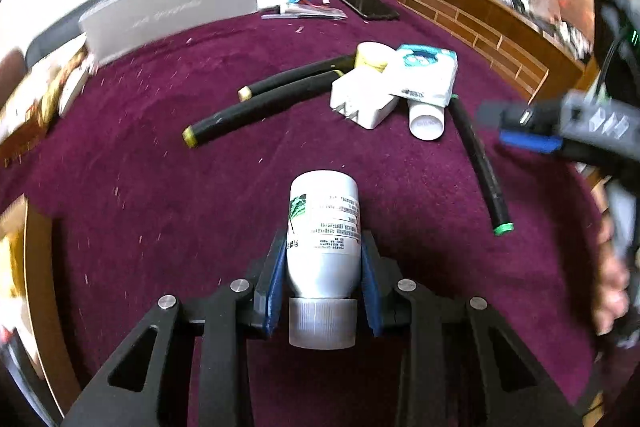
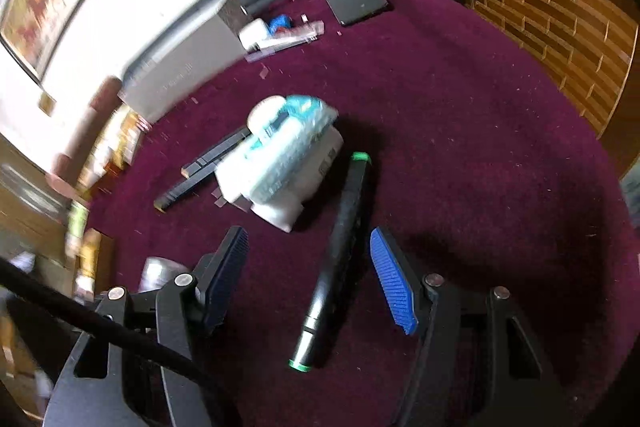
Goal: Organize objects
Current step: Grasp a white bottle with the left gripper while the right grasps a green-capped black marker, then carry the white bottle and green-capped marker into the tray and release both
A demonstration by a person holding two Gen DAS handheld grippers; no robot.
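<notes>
While we hold the white plastic bottle with a printed label and ribbed cap (image 1: 323, 227) pinched between the blue pads of the left hand-held gripper (image 1: 324, 259), most of the sorting looks still ahead of us. The bottle points away from us, above the counter covered in maroon cloth (image 1: 160, 187), and we cannot tell whether it touches the cloth.

Our right hand-held gripper (image 2: 308, 267) is spread wide and holds nothing; it hovers over the black marker with green end caps (image 2: 340, 259), which lies on the cloth between its fingers but is not yet gripped.

Farther off, a loose heap remains: a teal-and-white tissue packet (image 1: 426, 75) rests on top of a white plug adapter (image 1: 362, 101) and a second small white bottle lying on its side (image 1: 426, 121), with a pale yellow round lid or jar (image 1: 372, 55) just behind. Two black markers with yellow end caps (image 1: 256, 107) lie side by side, touching the heap's left edge.

We see no tray or bin that marks a destination, so we judge the task as barely begun: one item in hand, one about to be taken, the rest unsorted.
</notes>
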